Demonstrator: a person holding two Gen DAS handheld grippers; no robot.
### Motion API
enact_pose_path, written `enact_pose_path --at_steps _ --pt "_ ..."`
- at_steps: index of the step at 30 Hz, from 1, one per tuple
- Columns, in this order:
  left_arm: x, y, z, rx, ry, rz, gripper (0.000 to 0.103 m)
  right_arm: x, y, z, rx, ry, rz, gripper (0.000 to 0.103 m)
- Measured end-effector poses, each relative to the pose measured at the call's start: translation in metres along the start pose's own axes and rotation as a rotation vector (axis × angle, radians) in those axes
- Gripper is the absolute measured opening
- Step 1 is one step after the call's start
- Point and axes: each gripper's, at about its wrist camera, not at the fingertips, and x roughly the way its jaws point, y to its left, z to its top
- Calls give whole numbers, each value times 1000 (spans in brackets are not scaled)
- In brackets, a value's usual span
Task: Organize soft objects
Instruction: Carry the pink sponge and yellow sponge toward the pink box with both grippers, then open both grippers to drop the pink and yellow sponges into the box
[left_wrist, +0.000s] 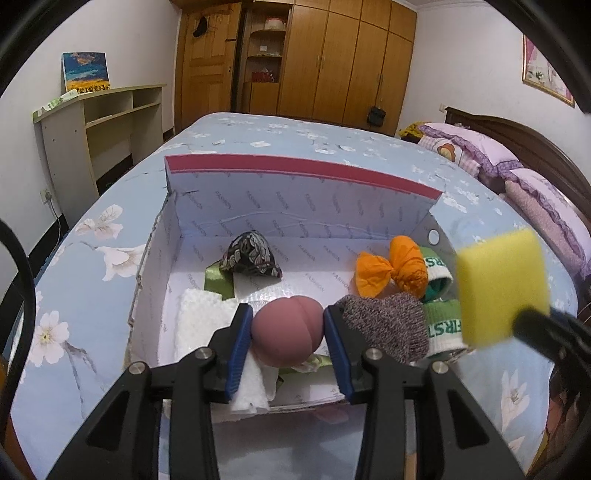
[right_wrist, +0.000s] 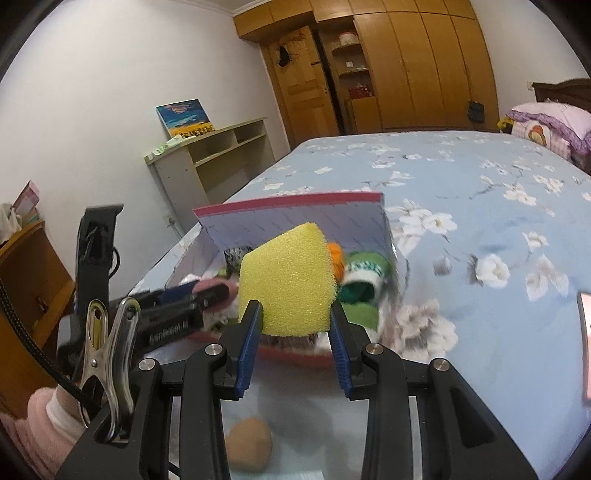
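left gripper (left_wrist: 288, 332): jaws closed onto a pink ball (left_wrist: 286, 330), one blue pad pressing each side; the ball sits between the fingertips, low inside the box, over its near end.
right gripper (right_wrist: 295, 317): jaws clamped on a yellow sponge (right_wrist: 286, 282), held by its lower edge, most of it standing up past the fingertips; it hangs above the near right part of the box.
tan ball (right_wrist: 248, 448): blurred, on the bed under the right gripper, outside the box.
white cloth (left_wrist: 205, 321): folded, at the near left of the box floor, just beside the left finger.
grey sock (left_wrist: 388, 319): knitted, touching the right pad's outer side, lying against the green and white socks (left_wrist: 441, 325) at the box's right wall.
orange bundle (left_wrist: 391, 271): knotted cloth, behind the grey sock, near the right wall.
patterned pouch (left_wrist: 253, 254): dark, leaf print, toward the back left, on a green ribbon (left_wrist: 218, 278).
box (left_wrist: 295, 206): open cardboard, white lining printed "fashion", red-edged lid standing up at the far side.
bed (left_wrist: 92, 251): light blue sheet with white flowers; the box rests on it.
pillows (left_wrist: 476, 147): pink and purple, at the far right by a dark headboard.
shelf (left_wrist: 99, 122): pale wood, left wall, a painting (left_wrist: 86, 72) on top.
wardrobe (left_wrist: 347, 55): brown wood, across the far wall.
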Motion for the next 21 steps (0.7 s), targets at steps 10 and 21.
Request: enact_pose_path --at_steps 10,21 --pt "1 2 -6 -3 4 -18 42 53 -1 27 32 34 33 36" --pt "2 5 -7 -10 2 -26 42 95 -9 33 56 91 20 36"
